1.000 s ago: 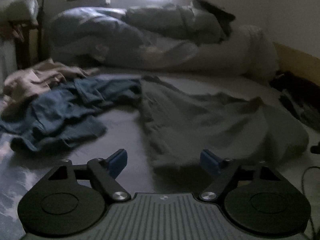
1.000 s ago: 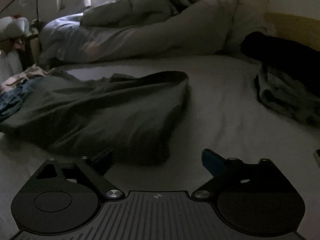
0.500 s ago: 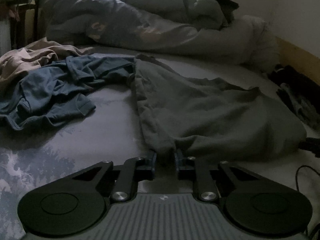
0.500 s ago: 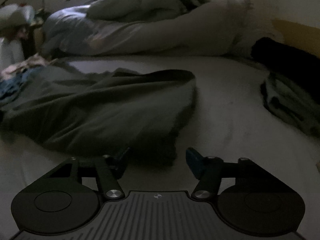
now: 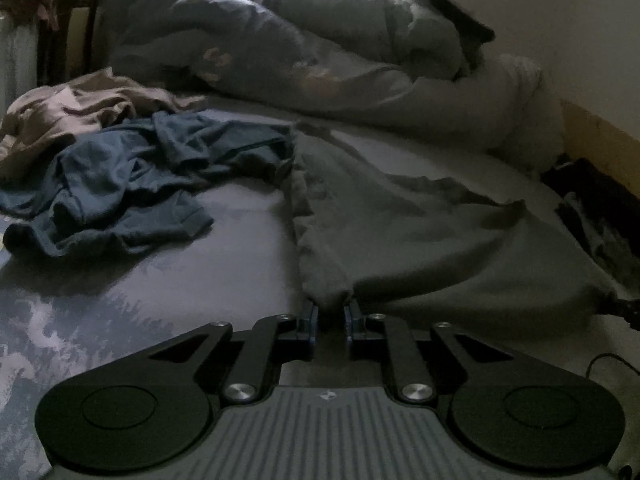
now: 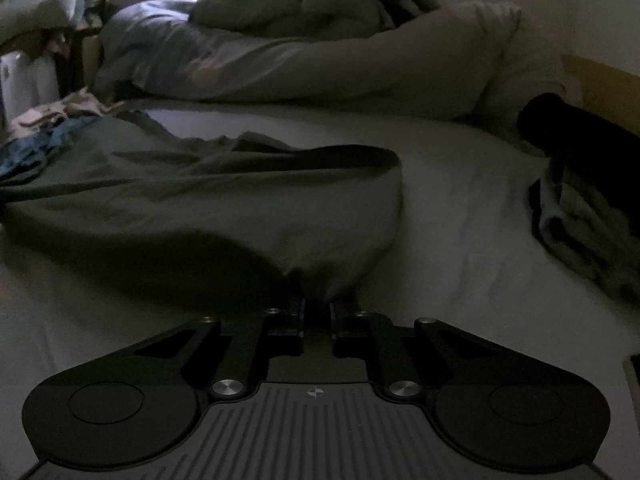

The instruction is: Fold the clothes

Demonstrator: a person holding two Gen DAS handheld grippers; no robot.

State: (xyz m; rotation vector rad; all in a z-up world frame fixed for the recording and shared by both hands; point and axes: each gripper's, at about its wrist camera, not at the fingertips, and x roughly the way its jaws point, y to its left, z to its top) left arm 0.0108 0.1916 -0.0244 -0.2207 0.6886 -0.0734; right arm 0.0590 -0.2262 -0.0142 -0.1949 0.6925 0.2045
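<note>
A grey-green garment [image 5: 420,232] lies spread on the bed sheet [image 5: 240,236]. My left gripper [image 5: 330,310] is at the garment's near left corner. Its jaws are closing, and a bunch of the cloth is pinched between the blue pads. In the right wrist view the same garment [image 6: 200,208] stretches off to the left. My right gripper [image 6: 316,308] is closing on its near right edge, with a fold of cloth between the pads. Both corners are drawn up into small peaks at the fingertips.
A crumpled blue garment [image 5: 132,184] and a tan one [image 5: 72,108] lie to the left. A rumpled duvet [image 5: 280,48] fills the head of the bed. Dark clothes [image 6: 580,200] are piled at the right by the wall. A thin cable [image 5: 608,360] runs near the right edge.
Both grippers went from wide open to closed on the grey garment's near edge, the left first, the right after. The cloth now bunches between each pair of pads.
</note>
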